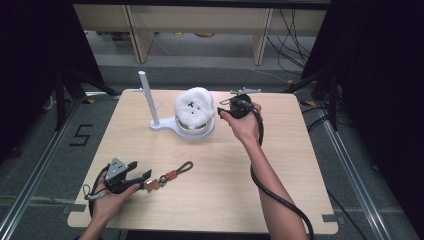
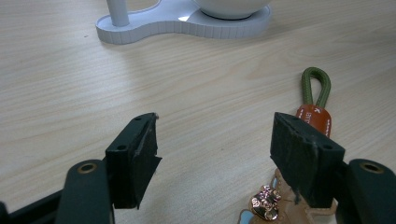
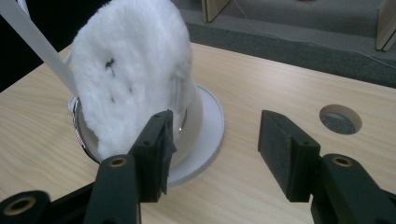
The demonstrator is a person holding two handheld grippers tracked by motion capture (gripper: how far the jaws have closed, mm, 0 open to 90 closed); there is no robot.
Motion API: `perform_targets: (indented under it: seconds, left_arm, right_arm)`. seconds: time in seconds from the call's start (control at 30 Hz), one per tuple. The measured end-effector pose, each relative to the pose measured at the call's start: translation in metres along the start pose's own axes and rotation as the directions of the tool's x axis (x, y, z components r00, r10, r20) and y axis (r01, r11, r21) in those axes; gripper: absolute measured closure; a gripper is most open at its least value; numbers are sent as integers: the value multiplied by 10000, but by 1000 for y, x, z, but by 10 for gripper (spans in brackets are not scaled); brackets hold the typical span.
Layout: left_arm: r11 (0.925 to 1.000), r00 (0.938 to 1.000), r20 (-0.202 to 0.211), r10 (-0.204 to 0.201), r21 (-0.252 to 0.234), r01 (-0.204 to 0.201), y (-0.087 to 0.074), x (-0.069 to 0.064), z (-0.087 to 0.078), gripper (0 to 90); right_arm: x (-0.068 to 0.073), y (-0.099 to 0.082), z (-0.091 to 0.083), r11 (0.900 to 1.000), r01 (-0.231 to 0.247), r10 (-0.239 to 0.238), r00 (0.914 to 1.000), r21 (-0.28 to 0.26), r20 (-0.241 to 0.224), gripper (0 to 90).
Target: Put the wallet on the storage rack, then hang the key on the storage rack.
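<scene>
Lower left of the high view: left gripper (image 1: 146,176) resting low over the table (image 1: 225,200), gripped by the person's left hand (image 1: 107,197), jaws spread wide with nothing pinched between them. In the left gripper view, same wide gap confirmed; keychain (image 2: 299,154) lying flat on the wood, its charm cluster (image 2: 264,201) at the bottom of the frame just beside and partly under the right-hand jaw, orange tag above it, green cord loop (image 2: 316,86) reaching toward the upper right. No pad seen pressing on the keychain. In the high view, keychain placed left of centre in the lower half, trailing rightward from the left gripper's tips. Centre of the table bare. Further back, upper centre of the high view: white stand (image 1: 167,125) with an upright post (image 1: 147,95) at its left end and a round dish at its right end, carrying a white fluffy plush (image 1: 194,109) with small dark marks on its face. Right gripper (image 1: 221,112), upper centre right, held in the person's right hand (image 1: 245,125), pointing left at the plush. In the right gripper view, jaws standing wide apart, nothing held; plush in the upper left of the frame, just beyond the left-hand jaw, contact not determinable. Round hole (image 3: 341,119) in the tabletop at right of that frame.
</scene>
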State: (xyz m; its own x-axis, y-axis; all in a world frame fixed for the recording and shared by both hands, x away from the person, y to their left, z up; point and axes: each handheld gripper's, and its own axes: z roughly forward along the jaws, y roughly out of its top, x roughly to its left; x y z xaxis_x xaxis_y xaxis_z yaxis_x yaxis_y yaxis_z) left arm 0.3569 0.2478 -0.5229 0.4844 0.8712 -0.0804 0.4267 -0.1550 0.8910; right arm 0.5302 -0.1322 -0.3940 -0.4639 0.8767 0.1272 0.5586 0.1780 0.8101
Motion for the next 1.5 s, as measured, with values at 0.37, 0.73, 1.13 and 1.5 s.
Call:
perform_targets:
  seconds: [0.37, 0.73, 1.13, 1.5]
  left_arm:
    - [10000, 9999, 115, 16, -11, -16, 1, 0, 1, 311]
    - [9990, 9984, 488, 279, 346, -296, 21, -8, -4, 322]
    - [9655, 9714, 1937, 1373, 1929, -1749, 48, -11, -4, 340]
    - [9029, 9391, 3019, 1644, 3372, -2665, 67, -27, 7, 400]
  right_arm:
    - [-12, -30, -23, 9993, -22, 22, 10000, -367, 5, 474]
    - [-36, -90, -50, 9972, -226, 211, 9996, 708, 212, 572]
    - [-46, -135, -73, 9811, -659, 569, 9969, 1819, 542, 634]
    - [-46, -142, -74, 9690, -753, 631, 9963, 2354, 588, 629]
